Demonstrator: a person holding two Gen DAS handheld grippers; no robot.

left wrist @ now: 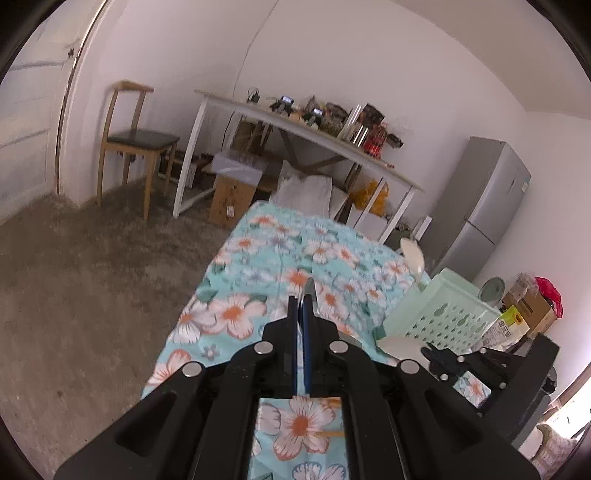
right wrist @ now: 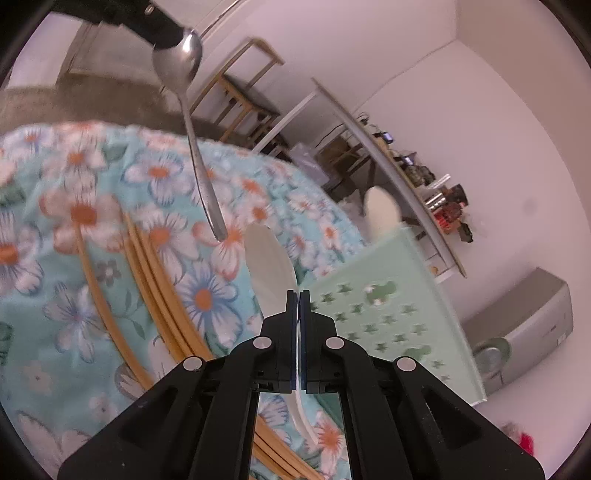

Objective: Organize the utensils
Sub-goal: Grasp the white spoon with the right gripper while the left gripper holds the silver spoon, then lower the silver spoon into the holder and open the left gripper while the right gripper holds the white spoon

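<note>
My left gripper (left wrist: 301, 299) is shut on a metal spoon (left wrist: 309, 287), whose tip pokes out past the pads. In the right wrist view that metal spoon (right wrist: 192, 122) hangs from the left gripper (right wrist: 162, 33), handle down, over the floral tablecloth (right wrist: 74, 206). My right gripper (right wrist: 299, 293) is shut on a white plastic spoon (right wrist: 269, 258), bowl forward, handle trailing below the jaws. A pale green perforated basket (right wrist: 391, 306) stands just right of it, with another white spoon (right wrist: 380, 214) upright inside. Several wooden chopsticks (right wrist: 147, 266) lie on the cloth.
Beyond the floral table a white desk (left wrist: 295, 125) carries clutter, with cardboard boxes (left wrist: 231, 199) beneath. A wooden chair (left wrist: 136, 140) stands at the left wall and a grey fridge (left wrist: 484, 206) at the right. Boxes and bags (left wrist: 532, 310) sit behind the basket (left wrist: 443, 314).
</note>
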